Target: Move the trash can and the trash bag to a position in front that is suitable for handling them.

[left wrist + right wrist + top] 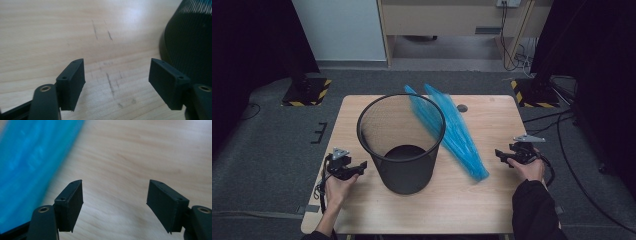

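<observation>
High view is giving the full layout: black mesh bin (402,147) standing upright mid-bench (447,200), long blue folded bag (452,131) lying just right of it, looking crumpled and translucent. Left hand-held gripper (116,82) and right hand-held gripper (114,203) are both gaping wide, gripping nothing.

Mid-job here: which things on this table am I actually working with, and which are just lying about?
In the job:
black mesh bin
blue plastic bag, folded long, beside the bin
left gripper, open
right gripper, open

Lying about:
dark round grommet in the table
striped stand bases on the floor
</observation>
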`<act>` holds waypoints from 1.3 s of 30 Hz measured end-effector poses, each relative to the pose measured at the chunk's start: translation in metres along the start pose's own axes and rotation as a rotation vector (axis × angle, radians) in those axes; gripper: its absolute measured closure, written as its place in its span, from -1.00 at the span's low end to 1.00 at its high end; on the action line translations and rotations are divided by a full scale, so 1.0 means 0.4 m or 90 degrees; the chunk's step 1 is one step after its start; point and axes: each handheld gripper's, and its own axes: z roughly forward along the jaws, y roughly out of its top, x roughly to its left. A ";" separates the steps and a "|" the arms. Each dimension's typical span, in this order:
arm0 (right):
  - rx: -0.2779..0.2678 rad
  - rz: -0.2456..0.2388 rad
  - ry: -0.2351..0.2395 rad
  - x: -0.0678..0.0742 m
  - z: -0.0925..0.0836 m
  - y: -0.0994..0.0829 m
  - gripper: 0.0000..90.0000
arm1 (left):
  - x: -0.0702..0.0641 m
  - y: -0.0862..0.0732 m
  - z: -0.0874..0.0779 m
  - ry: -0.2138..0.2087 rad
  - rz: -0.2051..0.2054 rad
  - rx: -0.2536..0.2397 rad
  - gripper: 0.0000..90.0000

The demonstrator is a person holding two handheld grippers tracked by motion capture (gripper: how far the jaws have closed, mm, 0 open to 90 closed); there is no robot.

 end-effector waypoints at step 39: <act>0.074 -0.106 0.070 0.110 0.043 0.048 0.75 | -0.033 0.037 -0.068 -0.031 0.005 -0.125 0.03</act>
